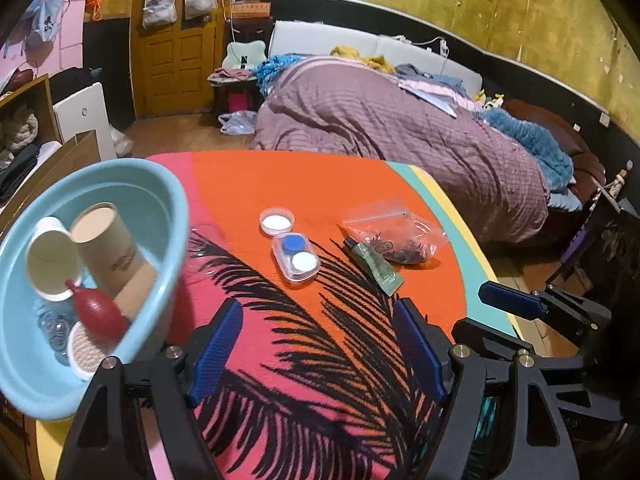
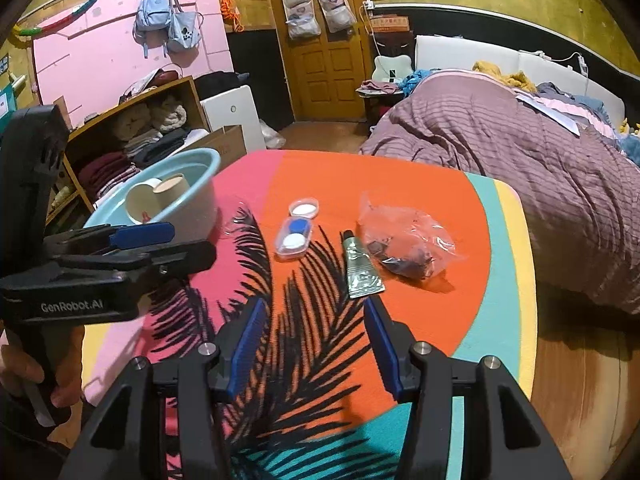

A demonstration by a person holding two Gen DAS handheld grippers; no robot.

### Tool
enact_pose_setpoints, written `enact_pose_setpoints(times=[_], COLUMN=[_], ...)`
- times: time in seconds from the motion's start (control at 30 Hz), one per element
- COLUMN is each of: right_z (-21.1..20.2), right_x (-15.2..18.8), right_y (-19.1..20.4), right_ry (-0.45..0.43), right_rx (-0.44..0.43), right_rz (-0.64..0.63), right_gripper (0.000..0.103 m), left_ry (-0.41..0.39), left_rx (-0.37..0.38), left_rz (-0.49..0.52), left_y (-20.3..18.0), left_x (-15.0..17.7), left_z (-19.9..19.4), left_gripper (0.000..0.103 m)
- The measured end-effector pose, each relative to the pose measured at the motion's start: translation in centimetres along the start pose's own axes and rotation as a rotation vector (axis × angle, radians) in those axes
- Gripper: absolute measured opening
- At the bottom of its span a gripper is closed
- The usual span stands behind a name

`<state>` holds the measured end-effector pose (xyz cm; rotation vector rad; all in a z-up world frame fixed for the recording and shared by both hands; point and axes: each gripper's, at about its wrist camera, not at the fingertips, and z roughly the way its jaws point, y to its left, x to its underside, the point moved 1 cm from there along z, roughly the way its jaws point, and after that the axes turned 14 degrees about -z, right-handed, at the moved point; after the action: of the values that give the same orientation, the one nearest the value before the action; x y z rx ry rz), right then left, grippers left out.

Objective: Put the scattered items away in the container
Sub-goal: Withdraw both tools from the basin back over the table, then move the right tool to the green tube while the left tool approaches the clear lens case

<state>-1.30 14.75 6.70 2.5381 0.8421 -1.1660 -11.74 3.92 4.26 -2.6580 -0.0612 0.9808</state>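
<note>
Just beyond right claw (image 2: 316, 344), spread wide and empty: green tube (image 2: 361, 267), beside zip bag (image 2: 404, 240). Left claw (image 1: 320, 348) likewise wide, empty, right of basin (image 1: 168, 184).

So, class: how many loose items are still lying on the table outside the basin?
4: small round lid, contact lens case, green tube, plastic bag at far right.

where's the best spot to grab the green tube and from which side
Probably across the middle of the green tube, coming straight down with the right claw, which is open just short of its flat crimped end. It lies flat, cap pointing away, so closing across its narrow width looks safest.
</note>
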Motion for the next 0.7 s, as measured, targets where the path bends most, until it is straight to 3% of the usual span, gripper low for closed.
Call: enact_pose_setpoints(times=[0.33, 0.7], right_z=[5.6, 10.9], right_x=[-0.4, -1.2], right_y=[-3.4, -4.6], right_ry=[0.07, 0.133], right_rx=[-0.074, -0.084], right_rz=[0.002, -0.059], right_gripper=[0.055, 0.053], left_ry=[0.06, 0.12], left_rx=[-0.045, -0.138], left_rz=[-0.016, -0.014], left_y=[-0.6, -0.2], left_x=[-1.2, -2.5], left_z=[5.7, 11.2], left_gripper=[0.082, 0.082])
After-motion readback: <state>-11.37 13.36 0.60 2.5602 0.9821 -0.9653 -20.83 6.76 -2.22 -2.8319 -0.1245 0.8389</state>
